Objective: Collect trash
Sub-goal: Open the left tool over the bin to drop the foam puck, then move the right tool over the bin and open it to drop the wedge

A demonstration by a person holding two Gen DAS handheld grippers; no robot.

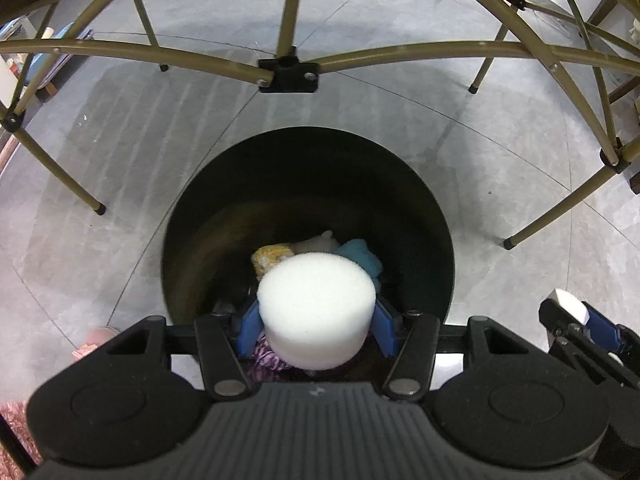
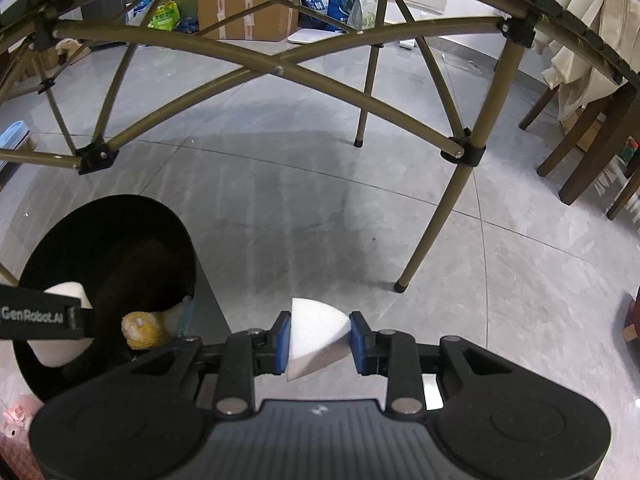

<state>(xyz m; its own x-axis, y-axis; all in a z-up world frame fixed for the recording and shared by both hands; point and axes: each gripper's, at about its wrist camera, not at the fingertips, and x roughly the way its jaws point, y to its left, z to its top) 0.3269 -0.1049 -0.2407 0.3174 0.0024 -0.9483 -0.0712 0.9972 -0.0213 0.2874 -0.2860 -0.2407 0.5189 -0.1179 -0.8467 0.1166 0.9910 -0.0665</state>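
A white round foam puck (image 1: 316,312) hangs over the mouth of the black bin (image 1: 208,200), with my left gripper (image 1: 316,326) shut on it between blue pads. Yellow, teal and white scraps (image 1: 276,256) lie at the bin's bottom. In the right wrist view, my right gripper (image 2: 319,340) is shut on a white wedge-shaped foam piece (image 2: 316,332), held above the grey floor just right of the bin (image 2: 36,264). The right gripper (image 1: 576,316) with its wedge shows at the lower right of the left wrist view. The left gripper with its puck (image 2: 64,292) appears at the left edge.
Olive folding-table legs and cross bars (image 2: 432,220) stand over and around the bin. Wooden chairs with a draped cloth (image 2: 580,48) stand at the right. Cardboard boxes and bags (image 2: 248,4) line the far wall. A pink item (image 2: 20,416) lies on the floor by the bin.
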